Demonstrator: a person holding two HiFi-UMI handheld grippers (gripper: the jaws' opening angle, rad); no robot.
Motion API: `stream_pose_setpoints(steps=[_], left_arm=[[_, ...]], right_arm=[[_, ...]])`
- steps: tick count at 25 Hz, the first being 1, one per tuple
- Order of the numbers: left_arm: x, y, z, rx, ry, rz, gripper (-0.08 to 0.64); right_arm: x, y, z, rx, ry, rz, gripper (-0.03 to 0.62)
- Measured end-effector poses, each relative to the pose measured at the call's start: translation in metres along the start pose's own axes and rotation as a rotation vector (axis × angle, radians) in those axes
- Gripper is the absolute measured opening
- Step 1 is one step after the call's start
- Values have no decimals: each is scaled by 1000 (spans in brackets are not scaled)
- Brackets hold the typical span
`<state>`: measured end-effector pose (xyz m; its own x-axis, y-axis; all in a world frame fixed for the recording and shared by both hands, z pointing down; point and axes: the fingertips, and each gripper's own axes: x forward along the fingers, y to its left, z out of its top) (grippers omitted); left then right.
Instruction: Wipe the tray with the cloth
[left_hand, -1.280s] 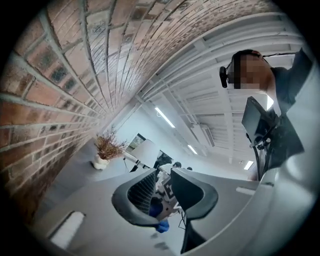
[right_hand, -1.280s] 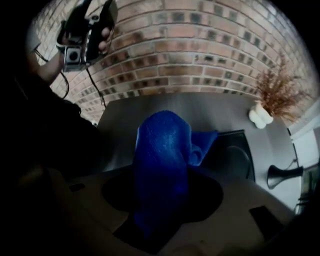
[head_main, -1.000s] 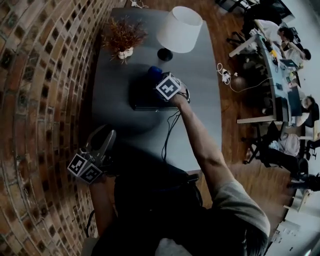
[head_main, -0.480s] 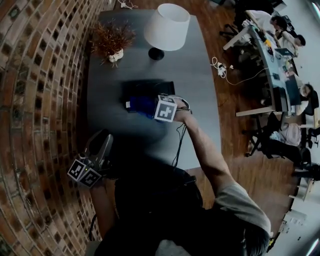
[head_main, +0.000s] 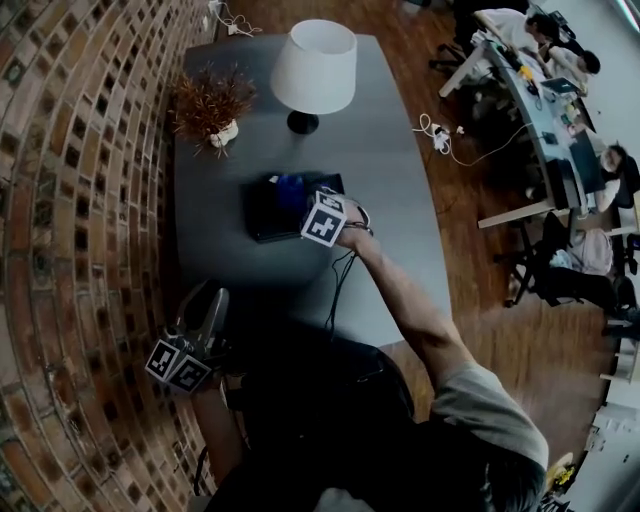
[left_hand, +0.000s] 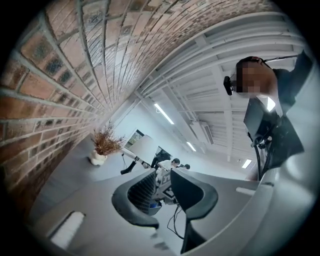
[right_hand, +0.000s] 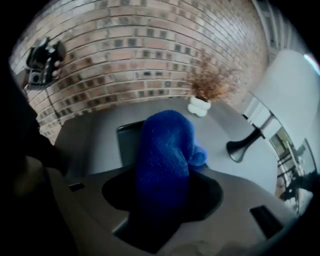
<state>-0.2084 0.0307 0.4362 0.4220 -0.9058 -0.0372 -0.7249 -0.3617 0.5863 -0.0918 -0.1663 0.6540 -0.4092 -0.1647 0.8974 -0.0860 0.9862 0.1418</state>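
A dark flat tray (head_main: 268, 218) lies in the middle of the grey table (head_main: 400, 190). My right gripper (head_main: 303, 200), pointing steeply down over the tray, is shut on a blue cloth (head_main: 290, 184) that rests on the tray's far part. In the right gripper view the cloth (right_hand: 165, 150) bulges out between the jaws, with the tray (right_hand: 127, 142) behind it. My left gripper (head_main: 205, 305) stays by the table's near left corner, level and shut on nothing. In its own view the fingertips (left_hand: 145, 192) almost meet.
A white-shaded lamp (head_main: 313, 70) and a potted dried plant (head_main: 208, 105) stand at the table's far end. A black cable (head_main: 340, 275) trails over the near edge. A brick wall (head_main: 80, 200) runs along the left. Desks with people (head_main: 545, 80) are at the far right.
The right gripper has swept the blue cloth over the tray, first toward the near side, then back toward the far side. The left gripper has kept still.
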Motion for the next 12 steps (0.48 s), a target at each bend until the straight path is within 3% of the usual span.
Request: stream_pose_setpoints(steps=[3,5,9,10,12], left_arm=[[4,3,-5,-8,18,-4,83],[8,1,-7,-10,23,-13,83],[13,-5,-5,-8,22,-26,83],[13,-5,-6,-6,24,-27,83],[13,-6,-6,0,24,-29,83]], right_arm=[[-20,70,-7,-217,53,150,213],[-34,66,-12,-204,61,164,213],[-49,-68,-11,-22,31,-179,213],[-46,-93,-13,14,28,-221,213],[-28,-112,-21,49,39,-215,213]])
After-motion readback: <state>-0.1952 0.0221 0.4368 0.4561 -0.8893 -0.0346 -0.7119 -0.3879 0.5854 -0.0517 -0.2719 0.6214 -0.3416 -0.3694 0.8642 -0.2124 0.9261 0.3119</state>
